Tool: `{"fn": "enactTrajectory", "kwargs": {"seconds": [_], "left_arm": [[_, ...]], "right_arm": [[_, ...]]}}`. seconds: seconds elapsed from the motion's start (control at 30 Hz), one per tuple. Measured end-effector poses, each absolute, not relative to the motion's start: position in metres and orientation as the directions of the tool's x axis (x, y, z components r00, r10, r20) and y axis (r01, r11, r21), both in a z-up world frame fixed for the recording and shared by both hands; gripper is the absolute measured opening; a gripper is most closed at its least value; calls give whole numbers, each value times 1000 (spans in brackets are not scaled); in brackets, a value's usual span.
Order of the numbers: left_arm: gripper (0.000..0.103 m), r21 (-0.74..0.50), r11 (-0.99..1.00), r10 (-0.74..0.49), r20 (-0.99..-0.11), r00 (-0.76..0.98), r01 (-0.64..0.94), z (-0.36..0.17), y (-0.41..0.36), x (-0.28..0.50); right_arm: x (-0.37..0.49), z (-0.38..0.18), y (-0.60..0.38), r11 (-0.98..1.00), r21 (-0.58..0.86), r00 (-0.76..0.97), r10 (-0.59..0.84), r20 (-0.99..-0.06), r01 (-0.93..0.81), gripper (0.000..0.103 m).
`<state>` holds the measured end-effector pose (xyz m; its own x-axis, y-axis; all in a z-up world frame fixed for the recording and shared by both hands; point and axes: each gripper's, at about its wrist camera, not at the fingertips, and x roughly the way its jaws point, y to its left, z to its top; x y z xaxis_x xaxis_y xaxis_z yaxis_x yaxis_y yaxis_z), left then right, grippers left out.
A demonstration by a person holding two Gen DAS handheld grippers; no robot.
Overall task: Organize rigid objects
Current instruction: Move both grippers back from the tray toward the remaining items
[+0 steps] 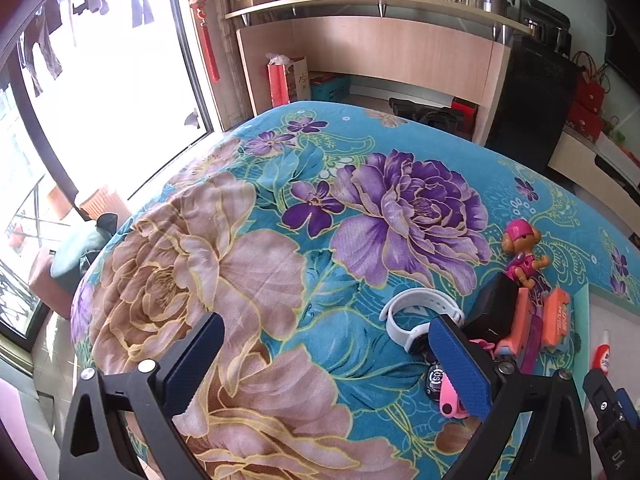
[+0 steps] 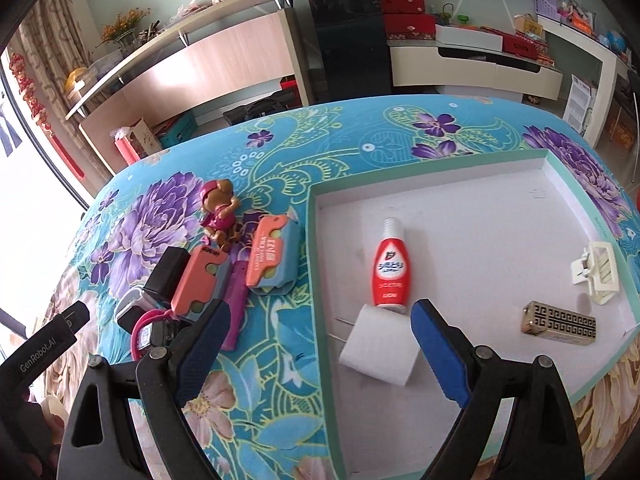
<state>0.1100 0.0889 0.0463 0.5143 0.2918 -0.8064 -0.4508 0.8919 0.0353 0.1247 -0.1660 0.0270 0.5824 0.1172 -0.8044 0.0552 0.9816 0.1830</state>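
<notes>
Your left gripper is spread wide, nothing between the pads, only floral teal blanket; white rubber watch strap sits just beyond its right finger. Your right gripper is wide too, empty, straddling the shallow white cardboard tray's left wall, red squeeze bottle just ahead.

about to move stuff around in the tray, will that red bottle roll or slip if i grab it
The red bottle lies flat on the white tray, so its round body would probably roll if nudged sideways. Its glossy plastic looks slippery. It appears small and likely light.
</notes>
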Motion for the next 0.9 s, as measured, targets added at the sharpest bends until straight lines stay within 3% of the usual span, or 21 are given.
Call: {"fn": "enactTrajectory", "kwargs": {"seconds": [0.47, 0.9], "left_arm": [[103, -53, 847, 247, -843, 478, -530, 29, 135, 100], [103, -87, 866, 175, -869, 463, -492, 15, 127, 108]], "right_arm": [[125, 13, -105, 980, 176, 551, 199, -810, -96, 92], [128, -2, -88, 957, 254, 498, 289, -818, -139, 92]]}}
